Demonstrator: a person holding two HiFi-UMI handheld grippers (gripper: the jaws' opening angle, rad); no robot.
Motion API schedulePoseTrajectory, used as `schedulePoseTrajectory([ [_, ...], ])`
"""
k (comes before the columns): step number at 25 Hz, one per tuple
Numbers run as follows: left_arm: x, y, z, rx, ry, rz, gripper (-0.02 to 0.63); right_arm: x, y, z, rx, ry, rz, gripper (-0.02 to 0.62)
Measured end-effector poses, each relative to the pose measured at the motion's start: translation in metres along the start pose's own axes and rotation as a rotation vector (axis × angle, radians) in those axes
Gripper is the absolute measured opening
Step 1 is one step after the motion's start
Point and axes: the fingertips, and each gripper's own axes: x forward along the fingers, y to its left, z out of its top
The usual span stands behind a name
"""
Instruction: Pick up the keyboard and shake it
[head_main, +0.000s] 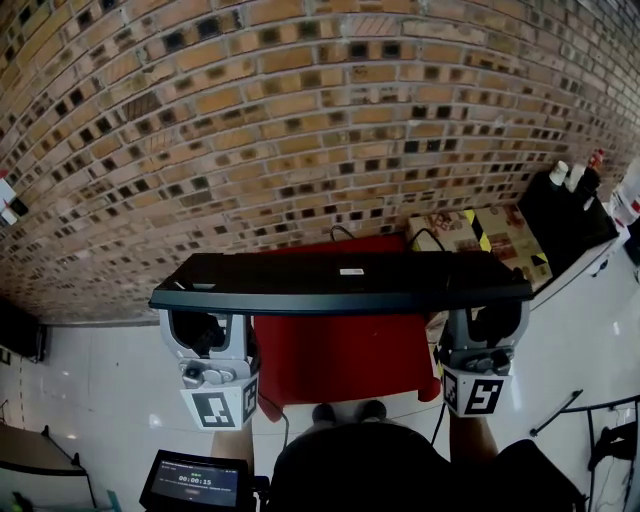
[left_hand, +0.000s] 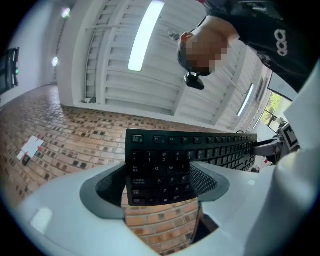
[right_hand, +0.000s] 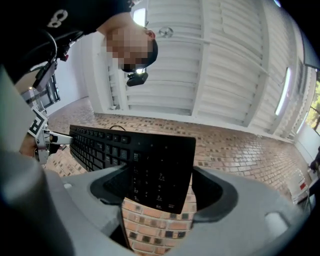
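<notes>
Brick wall (head_main: 300, 120), red table (head_main: 340, 355), glossy white floor (head_main: 100, 390), ceiling strip light (left_hand: 145, 35)

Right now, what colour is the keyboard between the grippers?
The keyboard is black with pale key lettering; the left gripper view shows it best.

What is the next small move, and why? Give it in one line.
Probably begin a short up-and-down shake: the keyboard is held above the red table, underside up, with the left gripper clamped on one end and the right gripper on the other, so both grips look ready.
</notes>
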Motion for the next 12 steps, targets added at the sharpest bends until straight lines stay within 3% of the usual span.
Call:
schedulePoseTrajectory([
  [4,0.009,-0.01,0.019,0.048,-0.054,-0.031,0.407,-0.006,-0.011,-0.001,0.04,-0.012,-0.033,0.357],
  [12,-0.006,-0.001,-0.03,-0.037,0.074,0.039,0.407,0.009,0.001,-0.024,0.0,0.098,0.073,0.357],
])
